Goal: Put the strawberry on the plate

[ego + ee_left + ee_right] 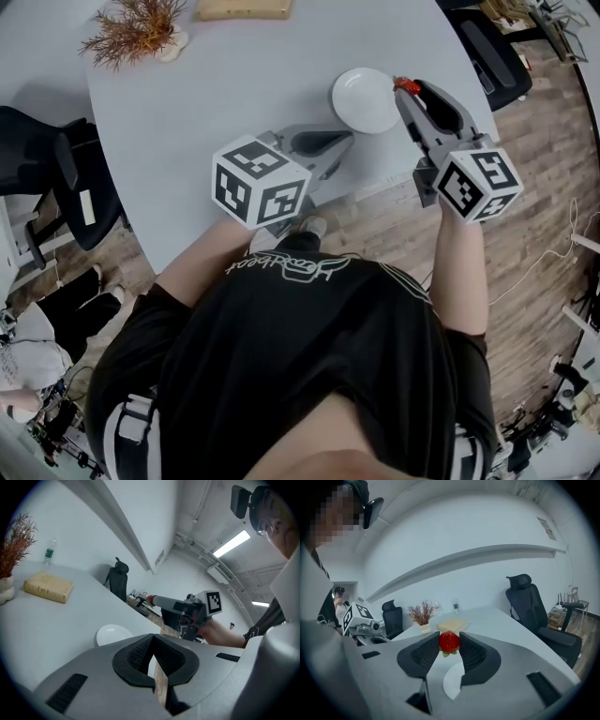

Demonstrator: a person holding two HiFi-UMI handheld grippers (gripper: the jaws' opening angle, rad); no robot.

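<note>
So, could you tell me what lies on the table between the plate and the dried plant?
Nothing does: the head view shows that stretch of table bare between the plate and the dried plant.

Grey table (187,103), wooden floor (539,155), black chairs (52,173).

No word or number can be read with certainty. Outlined script (white on black) runs across the chest of the person's shirt (291,267), but its looped letters cannot be spelled out. The left marker cube (261,183) and the right marker cube (478,183) bear black-and-white square codes with no letters. At the far edge of the tabletop (56,625) a bottle (48,551) carries a green label too small to read. A small wall plate (159,557) and a wall poster (547,528) are just as illegible.
</note>
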